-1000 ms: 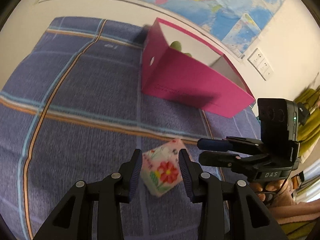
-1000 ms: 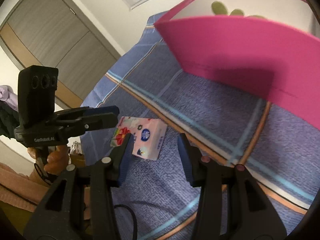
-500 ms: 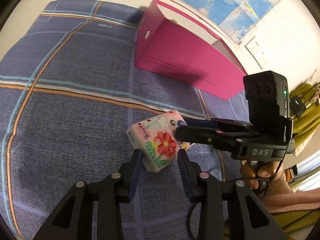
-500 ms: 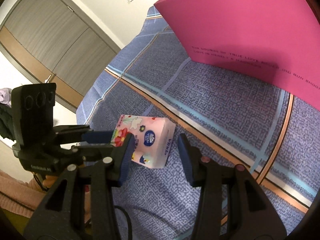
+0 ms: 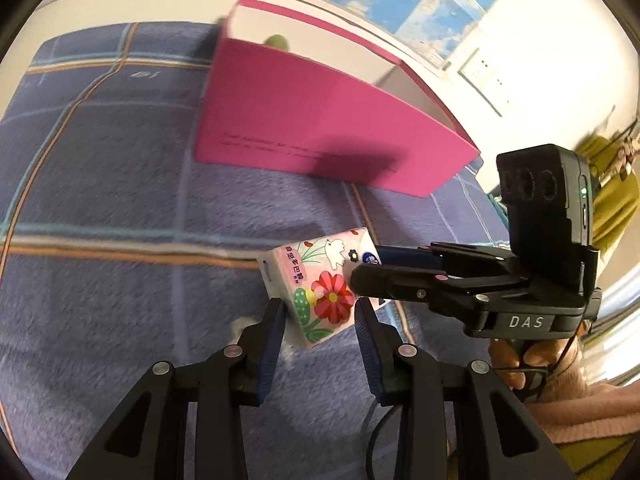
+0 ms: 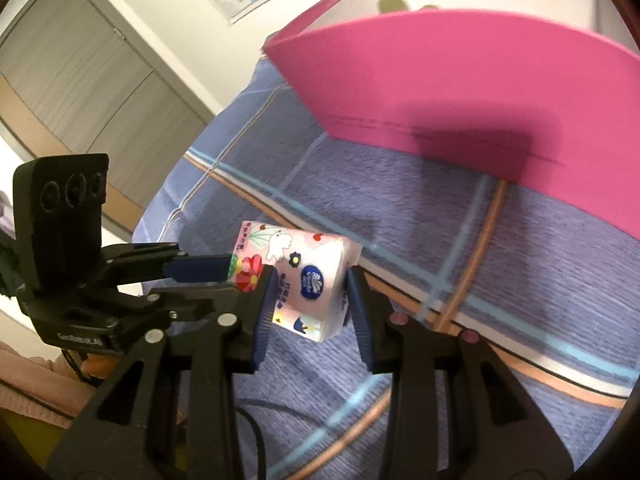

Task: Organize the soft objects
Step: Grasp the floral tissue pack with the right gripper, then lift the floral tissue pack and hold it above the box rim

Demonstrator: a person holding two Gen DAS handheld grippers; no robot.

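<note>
A pink flowered tissue pack is held off the blue plaid bed cover. My left gripper is shut on its near end with the red flower. My right gripper is shut on its other end, coming in from the right in the left wrist view. The open pink box stands farther back on the bed, with green things showing inside. In the right wrist view the box fills the upper right.
The blue plaid bed cover spreads left and below. A wall with a map and a socket is behind the box. Grey wardrobe doors stand beyond the bed's far edge. A hand in a pink sleeve holds the right gripper.
Both grippers closed in on the tissue pack from opposite ends and shut on it. The pack has lifted off the cover and tilted. The pink box looks nearer.
</note>
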